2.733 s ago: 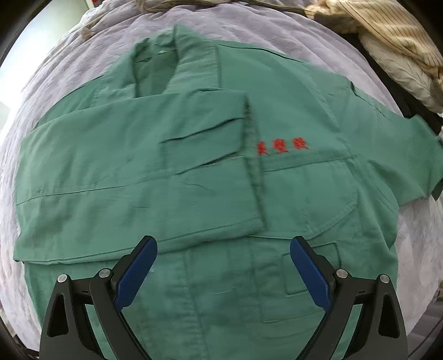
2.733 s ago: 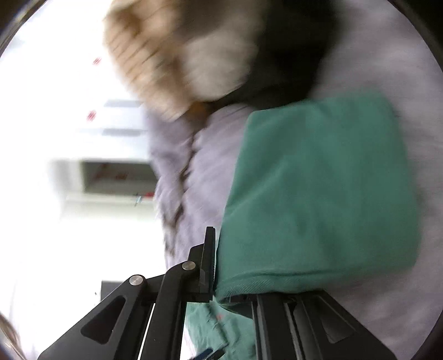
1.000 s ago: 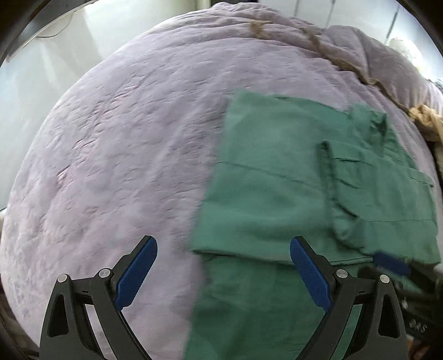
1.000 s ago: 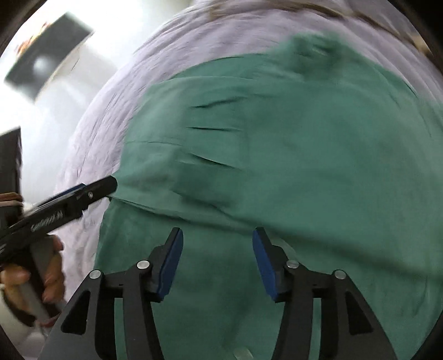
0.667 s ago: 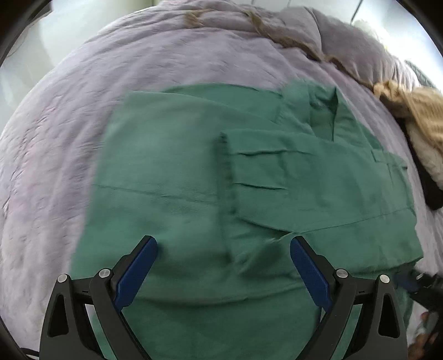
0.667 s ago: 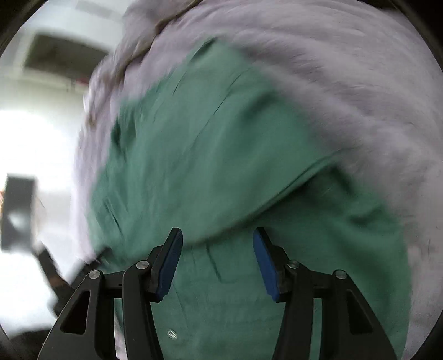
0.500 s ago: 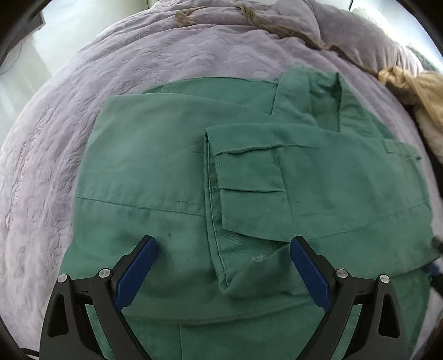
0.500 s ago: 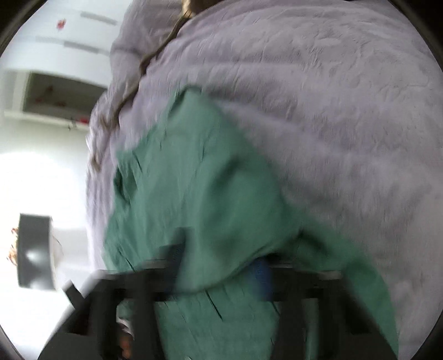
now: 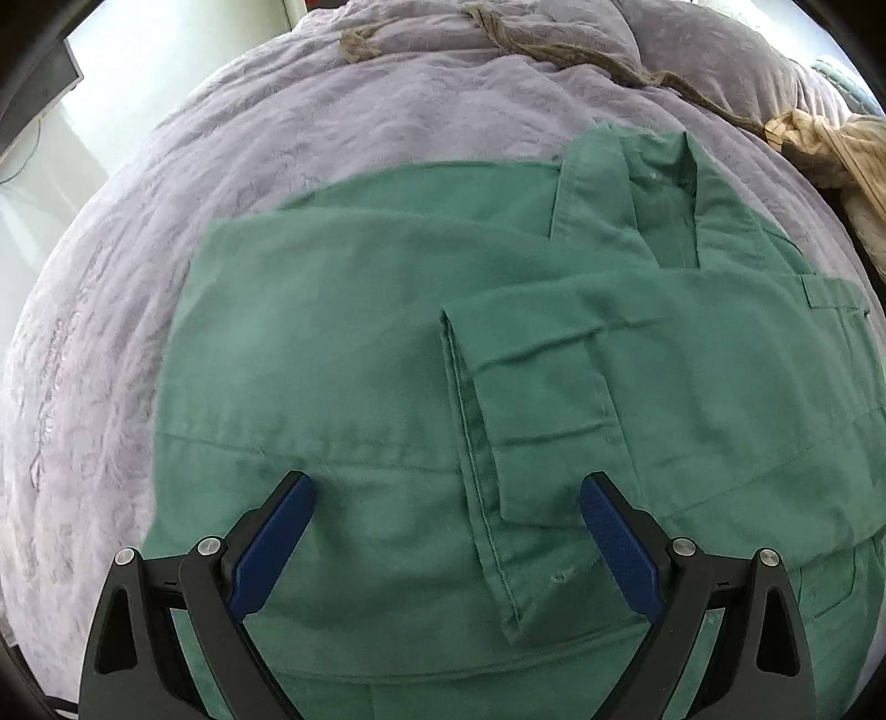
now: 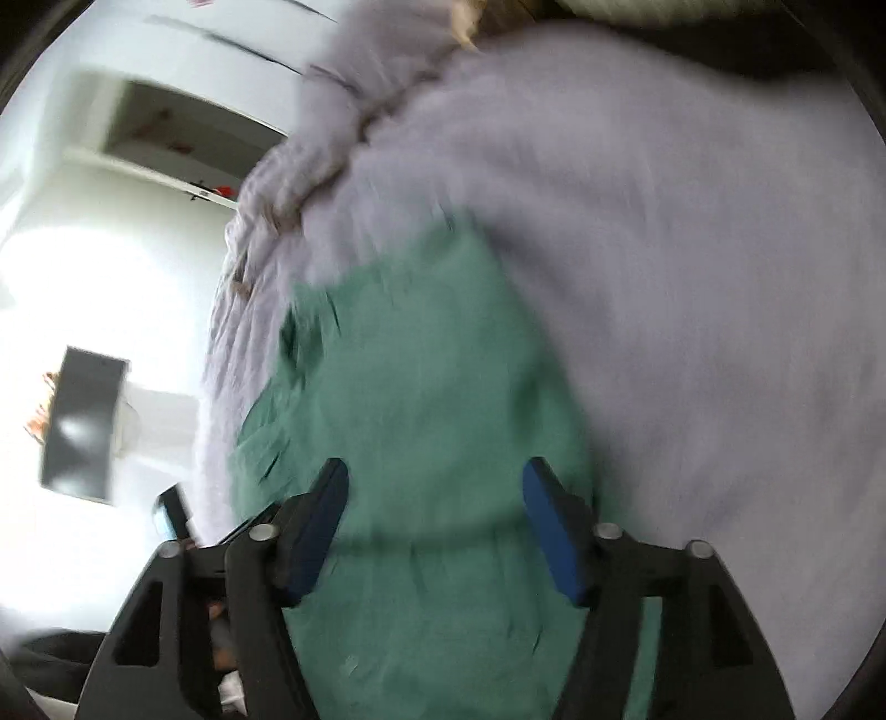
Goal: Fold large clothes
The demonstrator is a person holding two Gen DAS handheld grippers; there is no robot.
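A green work jacket [image 9: 387,354] lies flat on a lilac bed cover [image 9: 166,183], collar at the upper right. Both sleeves are folded in across its chest, and the cuff of the upper one [image 9: 487,443] ends near the middle. My left gripper [image 9: 446,498] hovers wide open above the jacket's lower half, nothing between its blue pads. In the blurred right wrist view the jacket [image 10: 421,387] fills the middle. My right gripper [image 10: 434,498] is over it, its jaws opening, and no cloth is caught between them.
A tan rope-like trim [image 9: 554,50] runs along the far side of the bed. A beige striped garment [image 9: 830,144] is piled at the far right. Left of the bed are a pale floor and a dark flat box [image 10: 83,421].
The right sleeve now lies folded over the chest. The right gripper shut briefly and has opened again while swinging off to the jacket's side. The left gripper slid from bare bed cover to above the jacket.
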